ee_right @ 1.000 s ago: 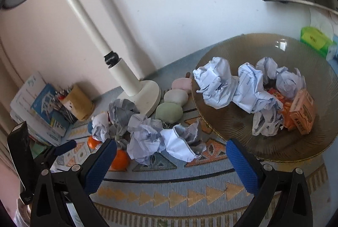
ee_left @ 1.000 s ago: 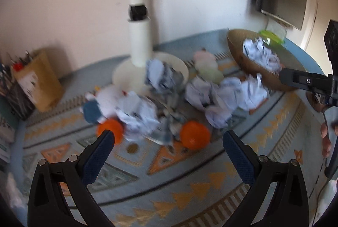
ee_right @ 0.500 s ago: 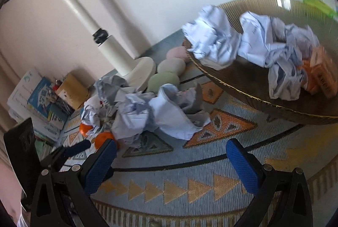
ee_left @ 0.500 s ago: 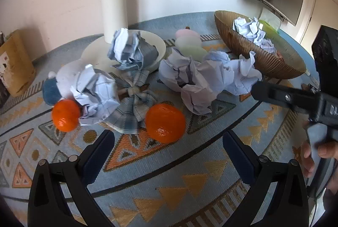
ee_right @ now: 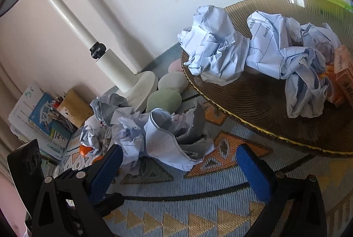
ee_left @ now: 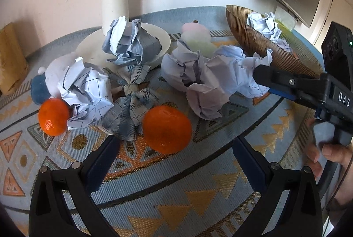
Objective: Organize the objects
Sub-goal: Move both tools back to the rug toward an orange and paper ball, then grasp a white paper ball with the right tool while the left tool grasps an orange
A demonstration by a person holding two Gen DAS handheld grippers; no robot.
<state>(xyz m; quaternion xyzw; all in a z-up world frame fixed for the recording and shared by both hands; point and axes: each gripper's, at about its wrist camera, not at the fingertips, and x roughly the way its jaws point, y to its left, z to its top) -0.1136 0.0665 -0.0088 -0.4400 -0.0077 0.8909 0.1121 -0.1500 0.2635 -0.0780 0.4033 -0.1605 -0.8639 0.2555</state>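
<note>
My left gripper (ee_left: 174, 155) is open and empty, low over the patterned mat, with an orange tangerine (ee_left: 167, 129) just ahead between its fingers. A second tangerine (ee_left: 53, 116) lies at the left beside a crumpled paper ball (ee_left: 87, 91). More crumpled paper (ee_left: 205, 80) and a plaid cloth bow (ee_left: 130, 104) lie beyond. My right gripper (ee_right: 178, 168) is open and empty in front of a crumpled paper ball (ee_right: 167, 137). A brown ribbed bowl (ee_right: 253, 104) at the right holds several paper balls (ee_right: 211, 45) and an orange box (ee_right: 344, 73).
A white lamp base (ee_left: 92, 49) and post (ee_right: 72, 23) stand at the back by the wall. Pastel round sponges (ee_right: 164, 100) sit beside the bowl. A blue and white plush toy (ee_left: 44, 82) lies at the left. Books and a brown pen holder (ee_right: 75, 106) stand far left.
My left gripper has dropped and moved forward toward the near tangerine. My right gripper has moved down and closer to the loose paper ball in front of the bowl.
</note>
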